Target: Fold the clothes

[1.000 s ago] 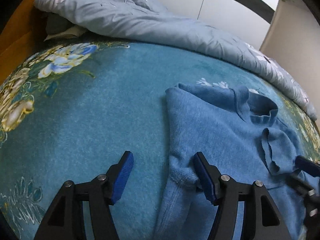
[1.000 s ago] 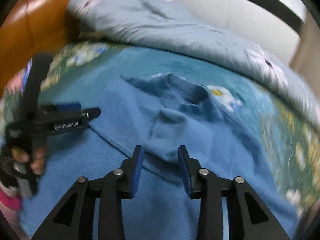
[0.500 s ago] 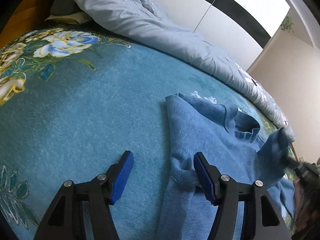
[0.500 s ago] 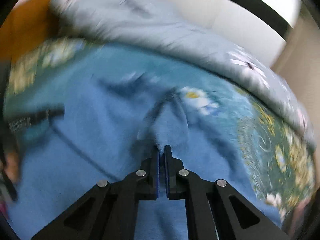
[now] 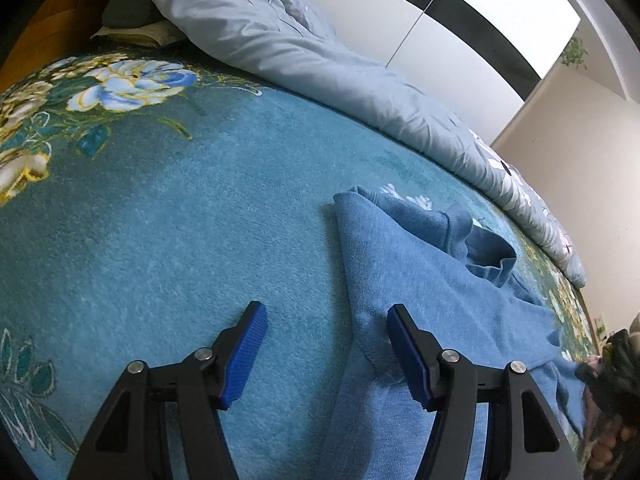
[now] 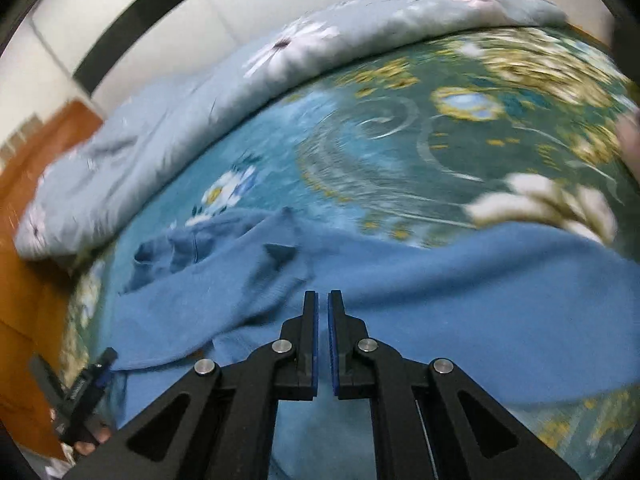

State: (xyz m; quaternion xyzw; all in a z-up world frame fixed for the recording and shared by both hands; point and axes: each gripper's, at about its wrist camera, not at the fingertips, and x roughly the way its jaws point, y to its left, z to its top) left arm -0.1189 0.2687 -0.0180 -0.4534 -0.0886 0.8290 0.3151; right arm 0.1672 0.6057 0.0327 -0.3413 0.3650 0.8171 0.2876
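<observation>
So we just grabbed the sleeve

Right gripper snapped its fingers nearly together, seemingly pinching sweater cloth and dragging right; left gripper stayed wide on the bed.

One blue sweater, one teal floral blanket, one grey duvet, two claws

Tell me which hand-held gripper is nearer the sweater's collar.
Likely the left hand-held gripper, open at the sweater's edge below the collar. The right hand-held gripper is farther off.
</observation>
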